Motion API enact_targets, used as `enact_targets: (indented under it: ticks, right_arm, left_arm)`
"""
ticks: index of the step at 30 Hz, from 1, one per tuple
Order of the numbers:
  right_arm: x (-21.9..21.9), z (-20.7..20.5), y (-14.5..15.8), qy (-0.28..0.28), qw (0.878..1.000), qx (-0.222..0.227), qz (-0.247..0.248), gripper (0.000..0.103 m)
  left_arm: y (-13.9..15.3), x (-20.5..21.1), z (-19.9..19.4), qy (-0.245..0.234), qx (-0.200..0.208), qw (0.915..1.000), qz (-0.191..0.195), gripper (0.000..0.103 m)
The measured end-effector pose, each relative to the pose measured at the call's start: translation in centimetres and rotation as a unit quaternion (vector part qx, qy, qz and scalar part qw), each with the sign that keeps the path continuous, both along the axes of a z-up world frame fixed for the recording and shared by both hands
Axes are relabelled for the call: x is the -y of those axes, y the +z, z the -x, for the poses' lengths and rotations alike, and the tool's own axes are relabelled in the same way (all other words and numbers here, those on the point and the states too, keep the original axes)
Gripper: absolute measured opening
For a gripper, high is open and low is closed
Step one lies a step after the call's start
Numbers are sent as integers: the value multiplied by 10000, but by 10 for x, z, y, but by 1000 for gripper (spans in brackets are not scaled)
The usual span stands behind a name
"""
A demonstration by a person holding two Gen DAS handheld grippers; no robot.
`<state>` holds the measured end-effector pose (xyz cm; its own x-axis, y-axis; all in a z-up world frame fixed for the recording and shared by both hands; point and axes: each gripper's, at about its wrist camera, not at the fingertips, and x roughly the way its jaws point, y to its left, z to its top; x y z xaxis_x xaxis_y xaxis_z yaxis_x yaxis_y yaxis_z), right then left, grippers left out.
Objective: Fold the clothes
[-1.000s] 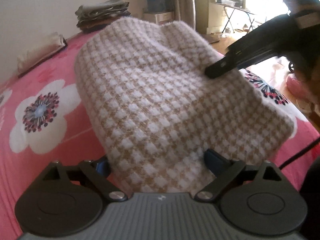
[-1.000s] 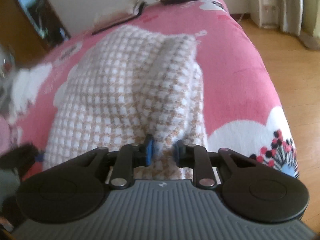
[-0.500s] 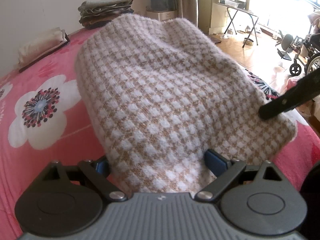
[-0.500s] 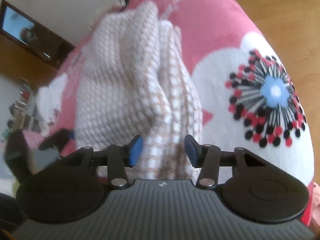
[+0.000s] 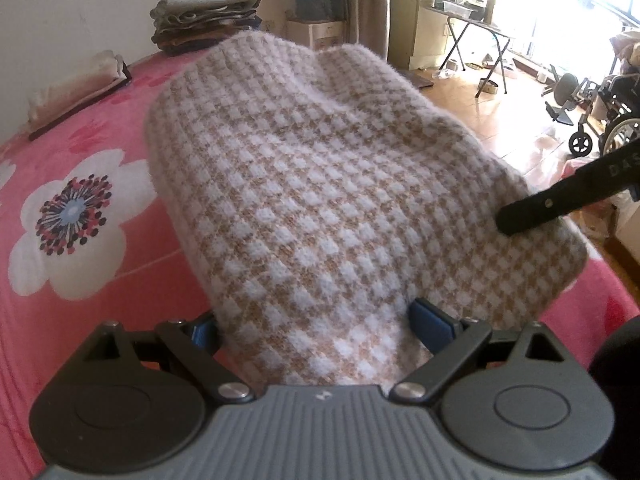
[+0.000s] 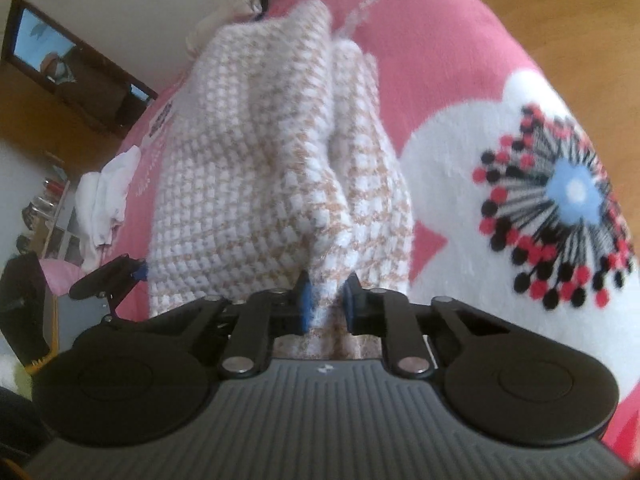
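Sweater (image 5: 320,200) hides left gripper (image 5: 316,326) fingertips; right gripper (image 6: 325,300) pinches its edge

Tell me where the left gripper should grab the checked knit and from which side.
Grip the checked knit at its near folded edge, already lying between the left gripper's wide-open fingers. Come in low along the pink bedspread: the fold is thick and rounded, so take the whole stack.

Pink floral bedspread (image 5: 100,152), folded clothes stack (image 5: 204,20) at far edge, folding table (image 5: 476,32), wheelchair (image 5: 612,120), wooden floor (image 6: 560,20)
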<state>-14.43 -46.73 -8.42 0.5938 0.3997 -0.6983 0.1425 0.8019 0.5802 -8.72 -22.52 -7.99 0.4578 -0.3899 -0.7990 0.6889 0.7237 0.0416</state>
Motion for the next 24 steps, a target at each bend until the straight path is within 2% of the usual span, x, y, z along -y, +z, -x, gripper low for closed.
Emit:
enact_targets:
  ticks: [2, 7, 10, 13, 17, 20, 21, 24]
  right_arm:
    - [2, 3, 7, 25, 9999, 103, 127, 12]
    - [1, -5, -11, 166, 9984, -87, 530, 13]
    - [0, -8, -14, 75, 9983, -193, 538, 19]
    - [-4, -5, 15, -7, 9952, -98, 972, 28]
    - [-12, -1, 72, -222, 9843, 385, 1708, 29]
    - [-29, -24, 99, -232, 9797, 951, 1750, 27]
    - [-37, -36, 97, -164, 9773, 986, 1867, 27]
    - [-56, -76, 47, 114, 9718, 294, 2338, 25]
  left_arm:
    - [1, 3, 1, -24, 14, 10000, -34, 95]
    - [-7, 15, 13, -146, 371, 9985, -382, 95]
    - [-10, 15, 17, -103, 471, 9980, -398, 96]
    - [-11, 14, 19, -55, 509, 9980, -384, 96]
    - [-13, 13, 23, -41, 601, 9976, -347, 96]
    - [-13, 12, 25, -52, 624, 9975, -316, 96]
    - [-13, 12, 25, -57, 628, 9976, -303, 96]
    - [-15, 9, 27, -151, 718, 9970, -238, 96]
